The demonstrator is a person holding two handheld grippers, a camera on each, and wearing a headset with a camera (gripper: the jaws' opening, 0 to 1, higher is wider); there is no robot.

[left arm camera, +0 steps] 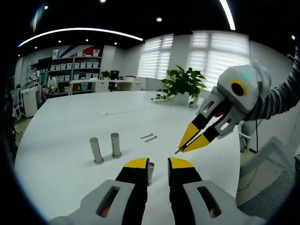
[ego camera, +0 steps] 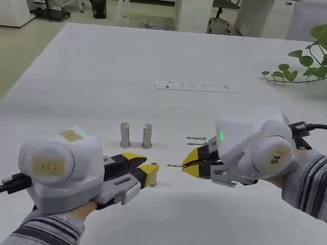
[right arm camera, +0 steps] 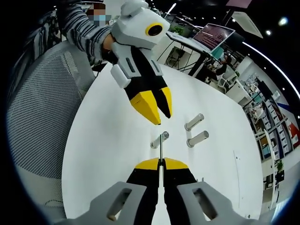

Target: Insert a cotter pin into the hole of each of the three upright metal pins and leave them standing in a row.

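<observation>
White table (ego camera: 214, 56) bears all parts. My left gripper (left arm camera: 158, 164), jaws apart, flanks the near metal pin (left arm camera: 150, 172); my right gripper (right arm camera: 161, 163) is clamped on a cotter pin (right arm camera: 161, 147). Behind stand a second metal pin (ego camera: 125, 135) and a third metal pin (ego camera: 147, 136), with spare cotter pins (ego camera: 195, 138) lying beside them.

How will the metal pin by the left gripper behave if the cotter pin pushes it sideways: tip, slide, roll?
The pin is tall and narrow on a small base, so a push near its top would likely tip it. The table looks smooth, so it may slide instead. Lying down, its round body would probably roll.
</observation>
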